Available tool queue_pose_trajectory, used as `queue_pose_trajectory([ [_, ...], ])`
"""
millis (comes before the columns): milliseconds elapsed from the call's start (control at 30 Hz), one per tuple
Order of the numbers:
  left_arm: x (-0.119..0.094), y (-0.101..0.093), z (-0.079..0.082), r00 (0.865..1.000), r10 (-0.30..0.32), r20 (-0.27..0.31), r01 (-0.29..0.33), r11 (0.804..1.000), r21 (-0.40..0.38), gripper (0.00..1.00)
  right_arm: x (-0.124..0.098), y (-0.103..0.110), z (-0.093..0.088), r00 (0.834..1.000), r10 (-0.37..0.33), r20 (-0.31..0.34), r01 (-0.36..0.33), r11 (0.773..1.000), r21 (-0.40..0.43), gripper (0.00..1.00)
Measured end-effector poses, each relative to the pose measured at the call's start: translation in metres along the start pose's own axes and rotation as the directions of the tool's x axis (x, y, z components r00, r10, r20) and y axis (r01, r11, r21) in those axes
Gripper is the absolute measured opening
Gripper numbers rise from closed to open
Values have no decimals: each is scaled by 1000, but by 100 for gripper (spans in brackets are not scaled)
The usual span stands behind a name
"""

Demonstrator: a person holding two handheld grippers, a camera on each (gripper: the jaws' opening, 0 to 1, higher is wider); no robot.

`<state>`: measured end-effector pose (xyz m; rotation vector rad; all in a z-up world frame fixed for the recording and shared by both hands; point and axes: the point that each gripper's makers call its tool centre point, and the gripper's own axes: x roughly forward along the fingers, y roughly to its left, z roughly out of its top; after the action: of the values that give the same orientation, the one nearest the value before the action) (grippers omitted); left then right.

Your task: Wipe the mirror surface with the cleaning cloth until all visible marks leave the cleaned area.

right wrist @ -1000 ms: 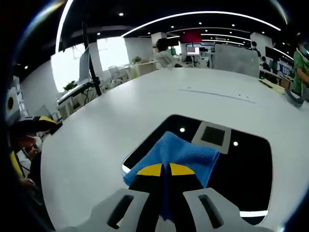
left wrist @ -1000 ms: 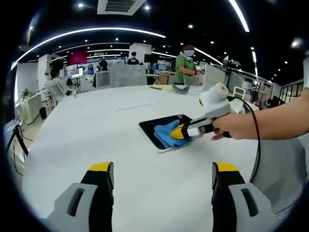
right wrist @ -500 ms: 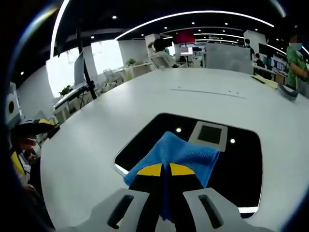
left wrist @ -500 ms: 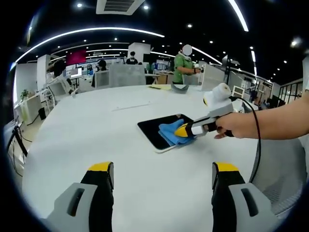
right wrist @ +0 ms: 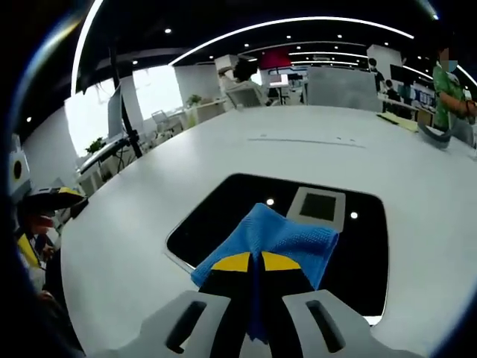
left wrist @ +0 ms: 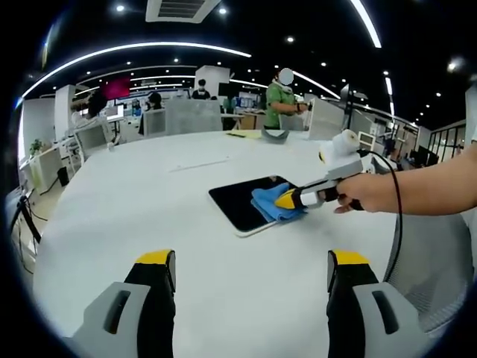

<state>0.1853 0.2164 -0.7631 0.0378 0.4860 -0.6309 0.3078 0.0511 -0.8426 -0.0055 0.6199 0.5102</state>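
Your right hand-held gripper [right wrist: 253, 261] is clamped tight on the blue cleaning cloth [right wrist: 279, 237], jaws pressed together with the yellow tips pinching a fold of it. The cloth fans out ahead of the tips and lies flat on the mirror [right wrist: 223, 212], roughly in the middle of the dark glass. In the right gripper view the mirror looks like a dark rounded rectangle lying flat on the white surface [right wrist: 149, 224], and it reflects a ceiling vent and a couple of light spots just past the cloth. I can't make out any marks on the glass from here.

From the left gripper view you can see the same thing from the side: your hand [left wrist: 363, 192] holds the right hand-held gripper [left wrist: 285, 200] with its yellow tip down on the cloth [left wrist: 270, 204], which sits at the mirror's [left wrist: 237, 203] right end, the end closer to your hand. A black cable [left wrist: 393, 216] loops down from that hand-held gripper.

Your left hand-held gripper [left wrist: 252, 270] is wide open with nothing between the jaws, held over bare surface [left wrist: 134, 209] well short of the mirror.

In the background a person in a green top [left wrist: 282, 101] stands at the far side of the surface, with more desks and people behind.
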Motion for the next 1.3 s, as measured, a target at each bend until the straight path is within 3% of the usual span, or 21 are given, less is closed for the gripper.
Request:
queue_pose_trajectory([
  [1300, 7, -9, 3, 1000, -24, -10, 24, 1000, 17, 84, -24, -45, -7, 996, -82, 19, 80, 993, 86, 0],
])
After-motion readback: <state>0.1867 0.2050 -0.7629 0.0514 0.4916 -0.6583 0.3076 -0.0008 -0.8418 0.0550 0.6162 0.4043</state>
